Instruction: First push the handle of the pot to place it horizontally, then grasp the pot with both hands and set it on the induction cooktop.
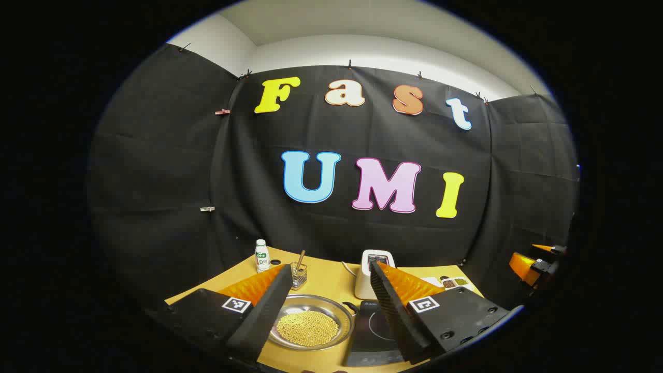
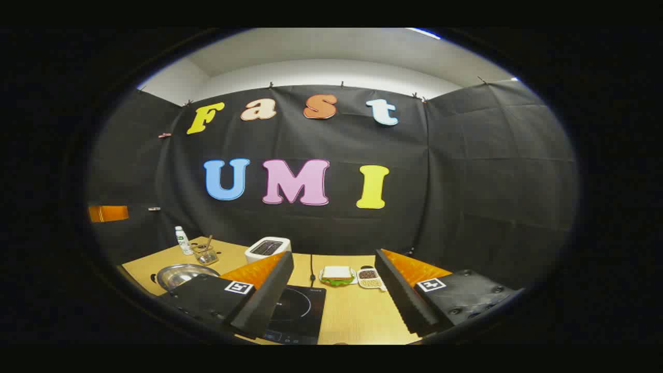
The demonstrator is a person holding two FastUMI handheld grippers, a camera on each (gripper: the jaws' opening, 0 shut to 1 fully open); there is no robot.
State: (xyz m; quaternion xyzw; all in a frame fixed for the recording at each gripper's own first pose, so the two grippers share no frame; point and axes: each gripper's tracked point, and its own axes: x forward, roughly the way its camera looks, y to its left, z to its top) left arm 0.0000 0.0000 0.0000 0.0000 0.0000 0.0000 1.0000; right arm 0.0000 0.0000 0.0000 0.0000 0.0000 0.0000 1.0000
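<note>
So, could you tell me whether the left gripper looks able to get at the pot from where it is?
Probably yes: the left gripper is open above the pot, with nothing between them; the induction cooktop lies beside it.

So on the bench (image 2: pixel 357 316): pot (image 1: pixel 311 322) sits left of the cooktop (image 2: pixel 298 311), toaster (image 2: pixel 267 248) behind it, bottle (image 1: pixel 262 256) back left.

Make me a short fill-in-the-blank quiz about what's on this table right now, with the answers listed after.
1. The metal pot holds small yellow ____.
2. The pot sits on the table, to the ____ of the induction cooktop in both views.
3. Both the left claw and the right claw have their jaws ____ and hold nothing.
4. Behind the cooktop stands a white ____ with slots on top.

Answers: beans; left; open; toaster
</note>
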